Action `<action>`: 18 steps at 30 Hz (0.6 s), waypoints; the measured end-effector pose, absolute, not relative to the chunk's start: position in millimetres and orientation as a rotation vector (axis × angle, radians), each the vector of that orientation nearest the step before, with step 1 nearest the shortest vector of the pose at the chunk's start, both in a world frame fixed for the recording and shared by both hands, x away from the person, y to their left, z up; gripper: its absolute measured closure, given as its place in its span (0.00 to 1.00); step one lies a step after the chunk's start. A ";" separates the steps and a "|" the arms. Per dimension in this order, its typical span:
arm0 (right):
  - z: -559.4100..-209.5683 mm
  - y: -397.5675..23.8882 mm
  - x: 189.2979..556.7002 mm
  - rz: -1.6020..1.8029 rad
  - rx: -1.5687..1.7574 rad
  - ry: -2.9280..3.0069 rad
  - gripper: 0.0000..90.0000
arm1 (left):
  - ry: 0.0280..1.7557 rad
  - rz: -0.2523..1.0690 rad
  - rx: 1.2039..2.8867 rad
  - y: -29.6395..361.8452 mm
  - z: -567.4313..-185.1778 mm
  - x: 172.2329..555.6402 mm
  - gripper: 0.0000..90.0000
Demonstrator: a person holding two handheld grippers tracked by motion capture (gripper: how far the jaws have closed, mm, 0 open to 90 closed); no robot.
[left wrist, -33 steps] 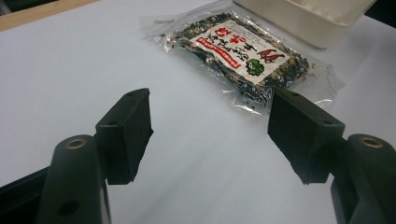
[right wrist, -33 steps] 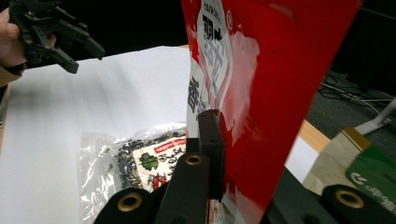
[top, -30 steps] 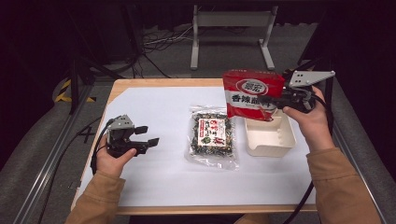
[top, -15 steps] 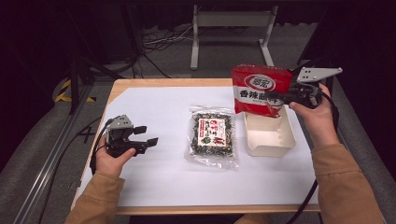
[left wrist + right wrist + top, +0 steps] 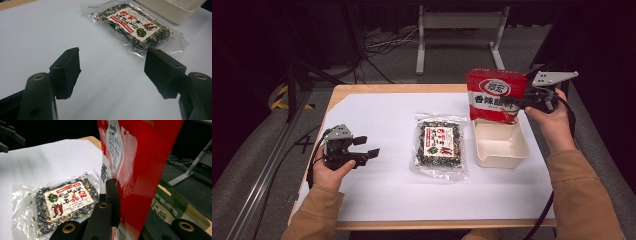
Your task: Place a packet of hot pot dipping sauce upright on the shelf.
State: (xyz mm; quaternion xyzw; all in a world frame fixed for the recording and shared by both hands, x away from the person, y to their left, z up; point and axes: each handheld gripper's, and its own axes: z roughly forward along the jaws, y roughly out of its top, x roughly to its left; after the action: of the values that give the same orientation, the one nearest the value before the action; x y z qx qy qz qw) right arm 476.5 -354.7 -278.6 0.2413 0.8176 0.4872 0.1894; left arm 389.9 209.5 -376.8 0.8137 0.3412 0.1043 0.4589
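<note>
white sheet (image 5: 387, 190) covers the wooden table (image 5: 362, 89), metal stand (image 5: 459, 30) on the floor at 12 o'clock

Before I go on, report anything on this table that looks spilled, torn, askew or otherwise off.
Nothing looks spilled or damaged. The clear spice packet lies flat and sealed on the white sheet. The cream tray sits square and holds nothing. The red bag hangs over the tray, clamped in the right gripper. The left gripper is open.
</note>
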 end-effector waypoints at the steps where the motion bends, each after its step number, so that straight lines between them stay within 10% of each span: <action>1: -280.0 -355.8 477.8 1.369 0.685 2.299 1.00 | 0.849 0.257 2.002 209.9 -377.0 389.0 0.33; 18: -296.4 -363.4 492.7 1.314 0.722 2.314 1.00 | 0.858 0.251 1.996 212.5 -378.5 387.4 0.32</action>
State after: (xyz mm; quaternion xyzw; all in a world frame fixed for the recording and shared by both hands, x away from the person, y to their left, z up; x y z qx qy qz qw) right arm 492.7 -363.4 -296.4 0.2569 0.8239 0.4676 0.1910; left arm 387.4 212.5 -378.5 0.8108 0.3483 0.1020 0.4593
